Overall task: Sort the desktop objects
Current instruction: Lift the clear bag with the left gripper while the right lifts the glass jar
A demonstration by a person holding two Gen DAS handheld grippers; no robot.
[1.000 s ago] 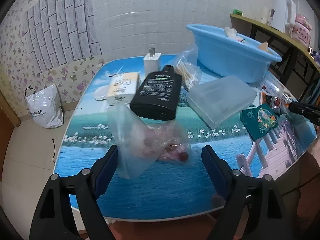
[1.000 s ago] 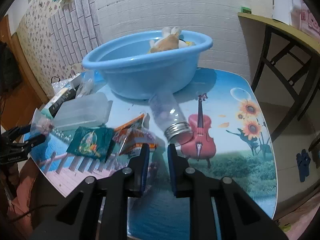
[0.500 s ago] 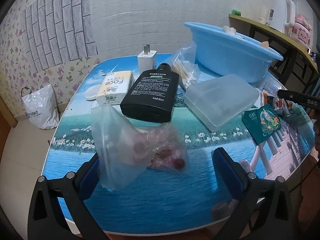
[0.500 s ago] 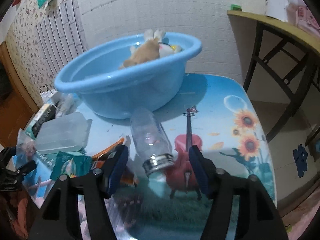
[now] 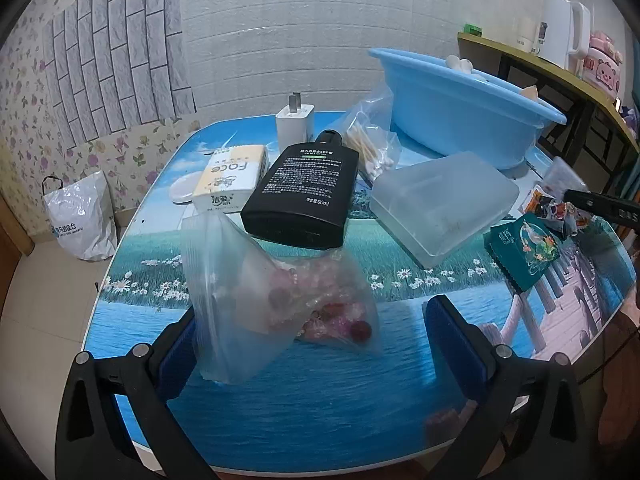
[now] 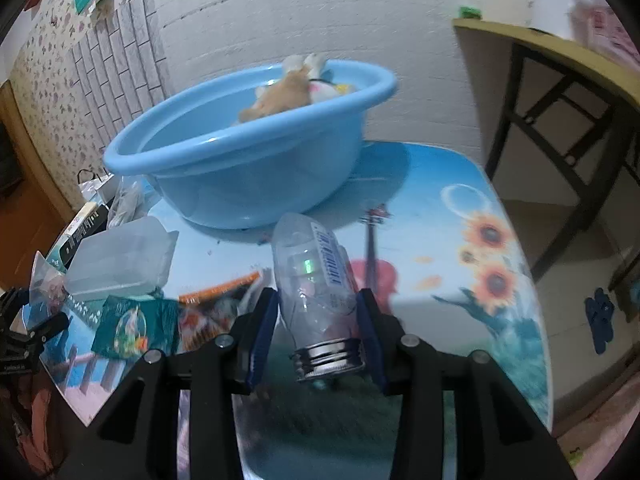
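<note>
Your right gripper [image 6: 318, 320] has just been closing, its jaws narrow around the clear bottle [image 6: 316, 288]. The bottle lies on the table, long axis parallel to the fingers, cap nearest you.

Basin [image 6: 224, 176] light blue; flat bottle [image 5: 306, 194] black, white print; bench [image 5: 320, 408] printed with blue lake scenery.

A: The bottle [image 6: 316, 280] is clear shiny plastic with a silver metal neck. The tub [image 6: 240, 168] is smooth blue plastic.

B: The flat bottle [image 5: 304, 192] looks matt black. The bag [image 5: 256, 300] is thin and crinkly.
</note>
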